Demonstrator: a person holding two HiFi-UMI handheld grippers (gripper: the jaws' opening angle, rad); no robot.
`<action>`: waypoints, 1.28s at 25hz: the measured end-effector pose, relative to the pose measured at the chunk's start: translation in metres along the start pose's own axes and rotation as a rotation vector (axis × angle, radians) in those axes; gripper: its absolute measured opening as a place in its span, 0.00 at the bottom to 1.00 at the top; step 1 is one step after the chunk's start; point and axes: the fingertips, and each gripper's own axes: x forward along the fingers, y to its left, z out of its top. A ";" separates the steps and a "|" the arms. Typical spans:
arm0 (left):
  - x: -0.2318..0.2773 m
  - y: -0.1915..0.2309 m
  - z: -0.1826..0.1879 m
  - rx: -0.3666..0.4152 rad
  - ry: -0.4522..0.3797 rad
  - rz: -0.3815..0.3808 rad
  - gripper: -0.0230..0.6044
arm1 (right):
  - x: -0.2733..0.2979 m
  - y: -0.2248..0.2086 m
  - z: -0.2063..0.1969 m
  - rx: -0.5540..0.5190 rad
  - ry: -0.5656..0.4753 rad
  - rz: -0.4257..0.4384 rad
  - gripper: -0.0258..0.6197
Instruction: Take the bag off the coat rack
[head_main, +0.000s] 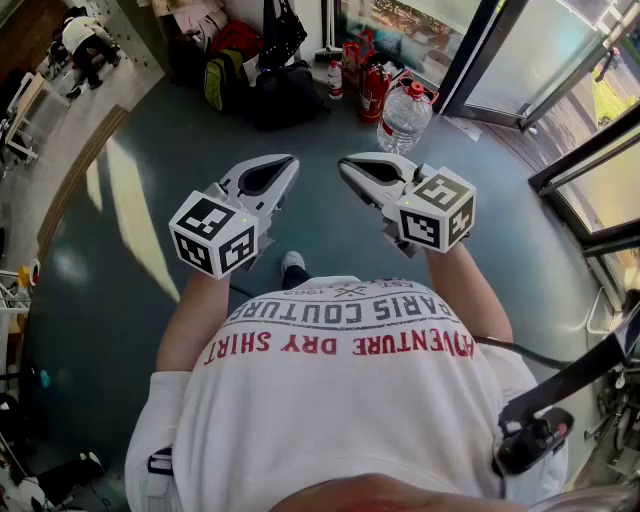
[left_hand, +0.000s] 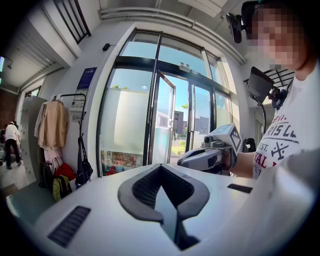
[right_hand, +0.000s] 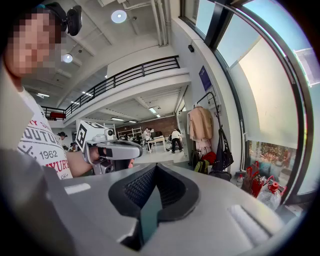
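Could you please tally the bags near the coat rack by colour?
Black bags: 2
Red bag: 1
Yellow-and-black backpack: 1
Total: 4

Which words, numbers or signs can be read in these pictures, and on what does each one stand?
"VENTURE DRY SHIRT": red, on the shirt, first letters unclear.
"ARIS COUTUR": grey, same shirt, ends cut off.
"1962" and "EST": same shirt.
Wall sign: too small to read.
Bottle label: too small to read.
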 end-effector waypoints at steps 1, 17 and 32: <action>0.000 -0.006 -0.002 0.000 0.000 -0.001 0.04 | -0.004 0.002 -0.002 -0.002 0.000 0.002 0.04; -0.006 -0.032 -0.003 -0.005 -0.004 -0.003 0.04 | -0.024 0.017 0.000 0.016 -0.033 0.018 0.04; 0.012 -0.013 -0.003 -0.043 0.002 -0.003 0.04 | -0.018 -0.003 0.005 0.000 -0.087 0.030 0.06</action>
